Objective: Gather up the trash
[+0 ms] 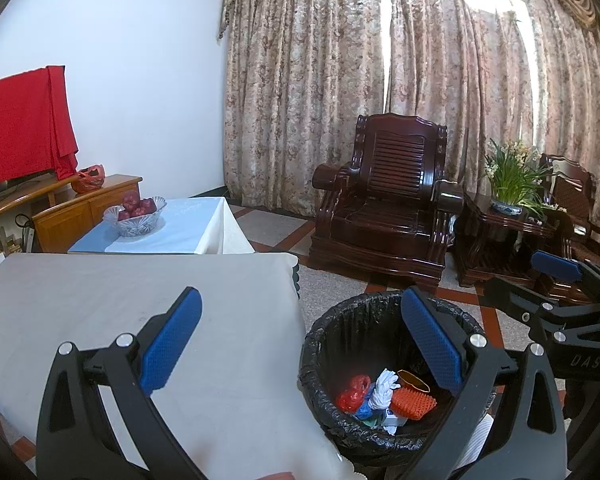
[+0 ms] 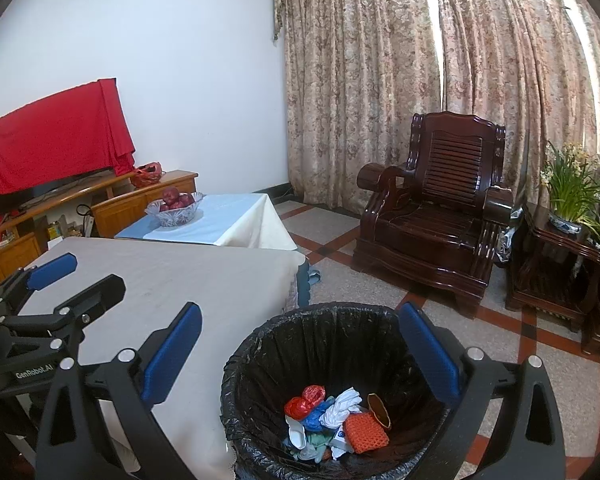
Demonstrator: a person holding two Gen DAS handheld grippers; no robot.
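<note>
**A:** As far as these views show, you look close to finished: the near table (image 2: 188,280) shows only its bare cloth, and the trash sits at the bottom of the black-lined bin (image 2: 260,344) beside the table's corner.

**B:** What's in there?

**A:** A red bag (image 2: 304,400), a white glove (image 2: 342,402), an orange mesh piece (image 2: 364,432), some blue scraps.

**B:** And your grippers?

**A:** Your left gripper (image 1: 300,344) is spread wide and empty, straddling table edge and bin. Your right gripper (image 2: 300,354) is likewise spread, holding nothing, above the bin's mouth. I'd judge only a last check remains; the far table (image 2: 236,220) carries just a fruit bowl (image 2: 175,208).
</note>
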